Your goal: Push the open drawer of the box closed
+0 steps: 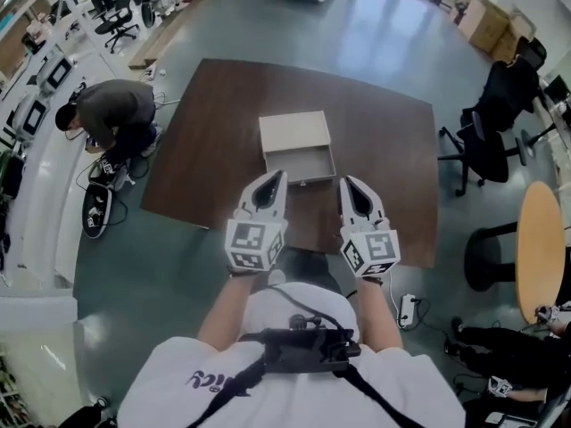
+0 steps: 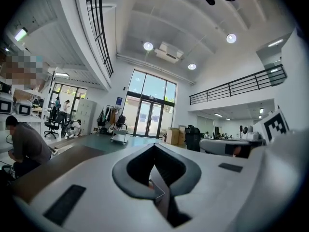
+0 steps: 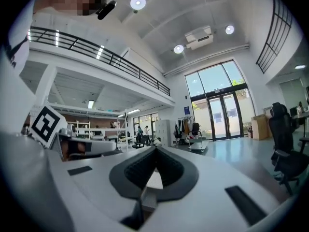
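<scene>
In the head view a beige box [image 1: 294, 130] sits mid-way on the dark brown table [image 1: 384, 150]. Its drawer [image 1: 300, 162] is pulled out toward me and looks empty. My left gripper [image 1: 277, 176] is held above the drawer's front left corner, jaws closed to a point, nothing in them. My right gripper [image 1: 346, 181] hovers just right of the drawer front, also shut and empty. Both gripper views look out level over the room, so the left gripper [image 2: 154, 149] and right gripper [image 3: 154, 151] show closed jaws there, and neither shows the box.
A person [image 1: 111, 114] crouches on the floor left of the table. Black office chairs [image 1: 486, 141] and a round wooden table [image 1: 540, 248] stand to the right. A power strip [image 1: 409, 308] lies on the floor near the table's front right corner.
</scene>
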Demonstrator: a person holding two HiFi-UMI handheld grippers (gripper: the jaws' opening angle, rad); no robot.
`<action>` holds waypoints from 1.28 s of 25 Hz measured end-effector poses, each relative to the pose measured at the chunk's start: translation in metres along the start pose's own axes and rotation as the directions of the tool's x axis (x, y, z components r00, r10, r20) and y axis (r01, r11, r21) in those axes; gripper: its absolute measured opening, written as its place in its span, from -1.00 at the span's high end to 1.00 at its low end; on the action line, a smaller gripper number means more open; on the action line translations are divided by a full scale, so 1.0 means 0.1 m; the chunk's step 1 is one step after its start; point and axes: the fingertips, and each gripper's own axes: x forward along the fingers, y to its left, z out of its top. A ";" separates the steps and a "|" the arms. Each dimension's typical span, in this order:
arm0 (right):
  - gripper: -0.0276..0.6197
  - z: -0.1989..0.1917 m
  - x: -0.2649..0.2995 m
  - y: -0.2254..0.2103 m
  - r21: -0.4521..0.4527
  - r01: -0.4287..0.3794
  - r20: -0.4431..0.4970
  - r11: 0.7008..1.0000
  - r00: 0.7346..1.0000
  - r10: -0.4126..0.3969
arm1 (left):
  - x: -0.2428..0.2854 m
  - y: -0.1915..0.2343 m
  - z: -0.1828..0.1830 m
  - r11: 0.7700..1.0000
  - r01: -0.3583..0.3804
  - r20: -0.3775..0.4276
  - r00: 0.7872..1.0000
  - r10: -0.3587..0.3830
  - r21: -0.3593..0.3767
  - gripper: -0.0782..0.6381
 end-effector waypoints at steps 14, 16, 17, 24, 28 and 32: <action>0.92 -1.40 -0.39 -0.91 -0.222 -0.186 -0.484 0.957 0.873 0.058 | 0.44 0.18 -0.64 0.998 0.035 -0.131 0.991 -0.041 -0.047 0.76; 0.91 -1.57 -0.40 -0.94 -0.188 -0.190 -0.518 0.964 0.853 0.067 | 0.49 0.19 -0.73 0.998 0.036 -0.150 0.988 -0.044 -0.053 0.76; 0.91 -1.65 -0.40 -0.94 -0.165 -0.192 -0.530 0.967 0.844 0.077 | 0.51 0.20 -0.77 0.998 0.037 -0.161 0.986 -0.046 -0.057 0.76; 0.87 -2.13 -0.23 -0.79 -0.046 -0.232 -0.542 0.972 0.823 0.171 | 0.69 0.19 -0.99 0.996 0.052 -0.203 0.977 -0.066 -0.076 0.76; 0.78 -2.42 -0.05 -0.67 0.021 -0.212 -0.556 0.977 0.810 0.188 | 0.74 0.29 -1.07 0.996 0.034 -0.218 0.975 -0.051 -0.082 0.76; 0.70 -2.71 0.13 -0.53 0.085 -0.183 -0.564 0.979 0.801 0.199 | 0.76 0.36 -1.17 0.996 0.013 -0.238 0.971 -0.033 -0.085 0.76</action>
